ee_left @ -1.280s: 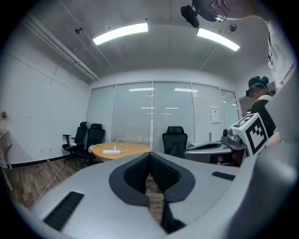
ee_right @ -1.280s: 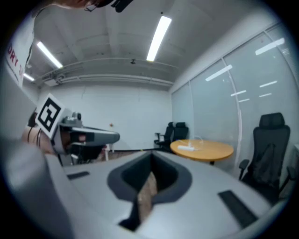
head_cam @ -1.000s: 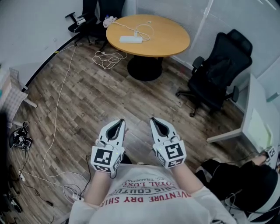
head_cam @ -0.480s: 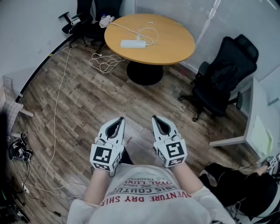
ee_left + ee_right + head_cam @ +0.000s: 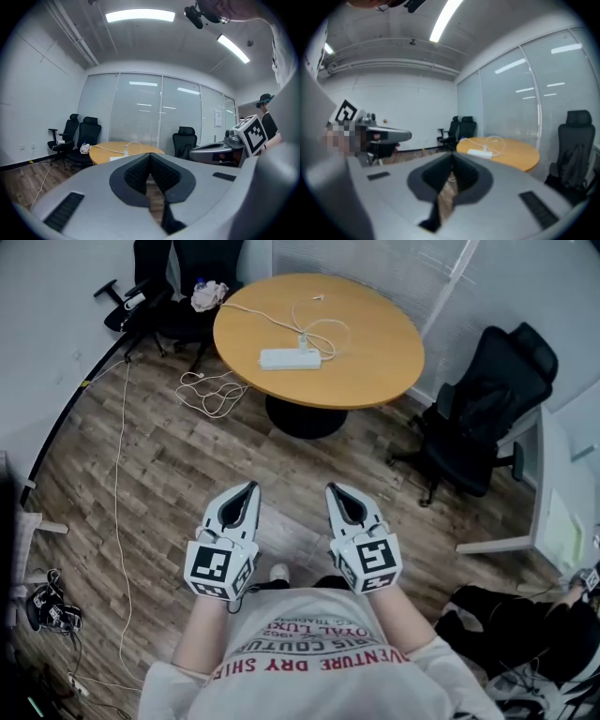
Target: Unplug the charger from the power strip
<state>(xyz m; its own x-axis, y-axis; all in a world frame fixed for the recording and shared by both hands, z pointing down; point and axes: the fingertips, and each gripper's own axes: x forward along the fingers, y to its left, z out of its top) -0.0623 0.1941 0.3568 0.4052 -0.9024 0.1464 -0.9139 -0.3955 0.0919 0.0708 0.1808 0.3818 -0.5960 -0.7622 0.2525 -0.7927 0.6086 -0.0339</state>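
Grippers nearest, held just in front of the person's chest: left gripper (image 5: 249, 487) and right gripper (image 5: 332, 489) side by side, a gap between them, above the wood floor (image 5: 159, 474), both pointing towards the table. Left jaws closed tip to tip, nothing between them; right jaws likewise pressed together and empty. Beyond them, on the floor, a white cable (image 5: 210, 395) lies in a loose coil near the table's foot, one strand running off along the boards. Round wooden table (image 5: 375, 352) stands well ahead of both grippers. On its top lies the white power strip (image 5: 290, 358), with the charger (image 5: 303, 339) plugged in near its right end and a thin white cord (image 5: 328, 329) looping behind it. Black office chair (image 5: 487, 413) to the right of the table; more black chairs (image 5: 173, 282) farther back by the wall.
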